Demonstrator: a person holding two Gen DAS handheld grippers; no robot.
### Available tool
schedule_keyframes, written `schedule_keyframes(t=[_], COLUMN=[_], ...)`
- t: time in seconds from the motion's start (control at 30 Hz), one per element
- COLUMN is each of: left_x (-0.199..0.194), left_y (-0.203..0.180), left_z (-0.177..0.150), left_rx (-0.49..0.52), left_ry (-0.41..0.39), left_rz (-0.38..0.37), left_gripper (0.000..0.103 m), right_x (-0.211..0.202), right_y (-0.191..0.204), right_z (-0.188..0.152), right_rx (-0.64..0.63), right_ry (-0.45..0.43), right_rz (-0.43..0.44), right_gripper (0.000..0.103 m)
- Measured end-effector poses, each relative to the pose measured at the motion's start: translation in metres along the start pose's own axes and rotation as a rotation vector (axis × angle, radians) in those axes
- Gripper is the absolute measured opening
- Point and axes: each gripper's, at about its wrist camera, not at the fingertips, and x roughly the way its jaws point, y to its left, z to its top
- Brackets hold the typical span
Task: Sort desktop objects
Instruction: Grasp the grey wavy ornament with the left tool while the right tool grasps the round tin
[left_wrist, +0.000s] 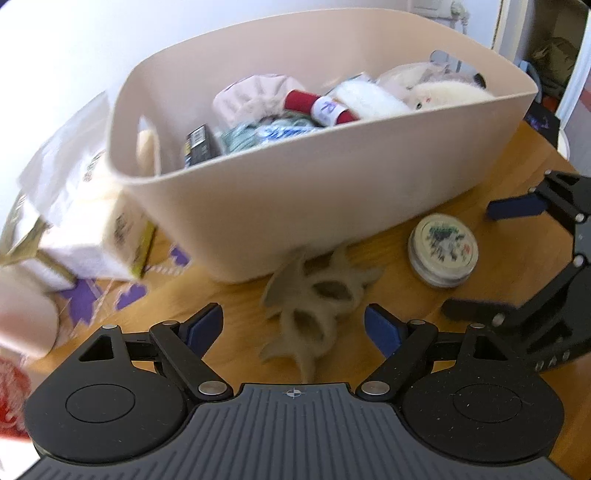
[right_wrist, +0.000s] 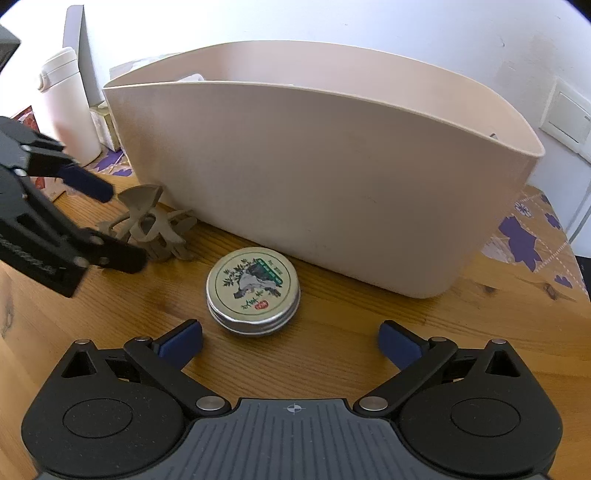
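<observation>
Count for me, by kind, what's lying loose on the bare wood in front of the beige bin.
Beige plastic claw hair clip: 1
Round silver metal tin with printed lid: 1
Total: 2, both in front of the beige plastic bin, outside it.

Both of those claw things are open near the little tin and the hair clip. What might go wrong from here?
1. The hair clip leans against the bin, so the left gripper may bump the wall or snag a prong.
2. The round tin is low and smooth; the right gripper might slip off it.
3. The grippers are near each other and could collide.
</observation>
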Motion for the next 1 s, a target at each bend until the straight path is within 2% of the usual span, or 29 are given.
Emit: schedule_keyframes(t=[0.07, 0.13, 0.2, 0.3, 0.43, 0.5, 0.53, 0.57, 1.0], left_x=[0.003, 0.005, 0.007, 0.005, 0.001, -0.002, -0.003, -0.005, -0.046], left_y=[-0.005, -0.009, -0.012, -0.011, -0.007, -0.002, 0.000, 0.000, -0.004], left_z=[0.002, 0.001, 0.000, -0.001, -0.002, -0.002, -0.003, -0.005, -0.017], left_rx=[0.009, 0.030, 0.040, 0.042, 0.014, -0.028, -0.039, -0.042, -0.060], left_ry=[-0.019, -0.032, -0.024, -0.019, -0.009, -0.002, 0.000, -0.002, -0.039], left_rz=[-0.022, -0.049, -0.064, -0.077, -0.072, -0.077, -0.085, -0.090, -0.074], left_gripper=[0.084, 0.070, 0.060, 0.058, 0.058, 0.058, 0.058, 0.057, 0.057], right_x=[-0.001, -0.003, -0.005, -0.008, -0.013, -0.017, -0.020, -0.022, -0.060], right_y=[0.001, 0.002, 0.003, 0.005, 0.004, 0.004, 0.004, 0.003, -0.023], right_z=[-0.001, -0.003, -0.005, -0.008, -0.009, -0.011, -0.012, -0.012, -0.039], right_rx=[-0.005, -0.007, -0.008, -0.022, -0.035, -0.043, -0.043, -0.038, -0.009], right_ry=[-0.003, -0.008, -0.012, -0.024, -0.041, -0.051, -0.058, -0.062, -0.034], right_rz=[0.001, 0.000, 0.003, 0.009, 0.017, 0.024, 0.026, 0.030, 0.021], right_gripper=[0.103, 0.103, 0.103, 0.100, 0.088, 0.077, 0.061, 0.051, 0.051])
